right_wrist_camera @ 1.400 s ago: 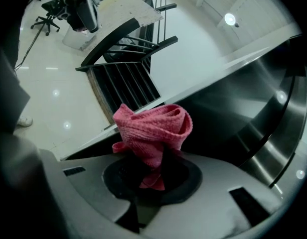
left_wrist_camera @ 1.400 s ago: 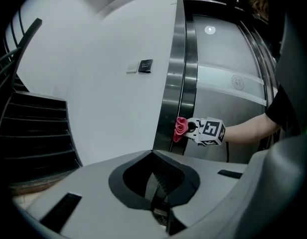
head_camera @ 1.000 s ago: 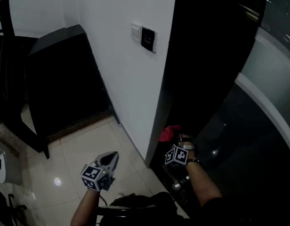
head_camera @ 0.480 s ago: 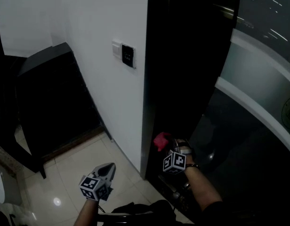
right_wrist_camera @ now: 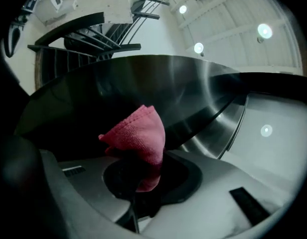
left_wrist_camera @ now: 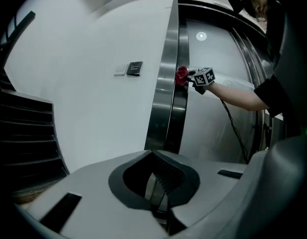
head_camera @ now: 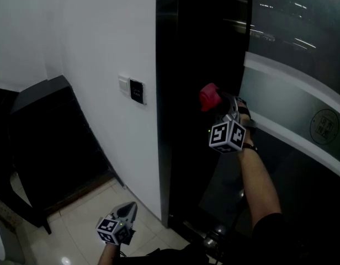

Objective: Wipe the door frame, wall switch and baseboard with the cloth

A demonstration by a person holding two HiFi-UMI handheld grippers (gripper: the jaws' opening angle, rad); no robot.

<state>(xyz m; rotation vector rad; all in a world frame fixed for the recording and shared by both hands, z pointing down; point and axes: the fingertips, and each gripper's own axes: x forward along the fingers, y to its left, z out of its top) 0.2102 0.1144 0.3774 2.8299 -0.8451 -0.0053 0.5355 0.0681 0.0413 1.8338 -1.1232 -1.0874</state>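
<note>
My right gripper (head_camera: 217, 105) is shut on a red cloth (head_camera: 209, 96), held about mid-height against the dark, glossy door frame (head_camera: 181, 93). In the right gripper view the cloth (right_wrist_camera: 138, 133) sticks out of the shut jaws, right up at the frame's shiny dark metal (right_wrist_camera: 158, 78). The left gripper view shows the same cloth (left_wrist_camera: 181, 75) on the frame (left_wrist_camera: 166, 108), with the right gripper (left_wrist_camera: 191, 77) behind it. A white wall switch and a black panel (head_camera: 137, 91) sit on the white wall to the frame's left. My left gripper (head_camera: 127, 210) hangs low near the floor, shut and empty.
A glass door with a frosted band (head_camera: 286, 115) stands right of the frame. A dark cabinet (head_camera: 48, 142) lines the wall at left. Beige floor tiles (head_camera: 76, 225) lie below. The baseboard (head_camera: 134, 189) runs along the foot of the white wall.
My right gripper has risen with the red cloth along the door frame, from near the floor to about mid-height. The head view has tilted up. The left gripper stays low.
</note>
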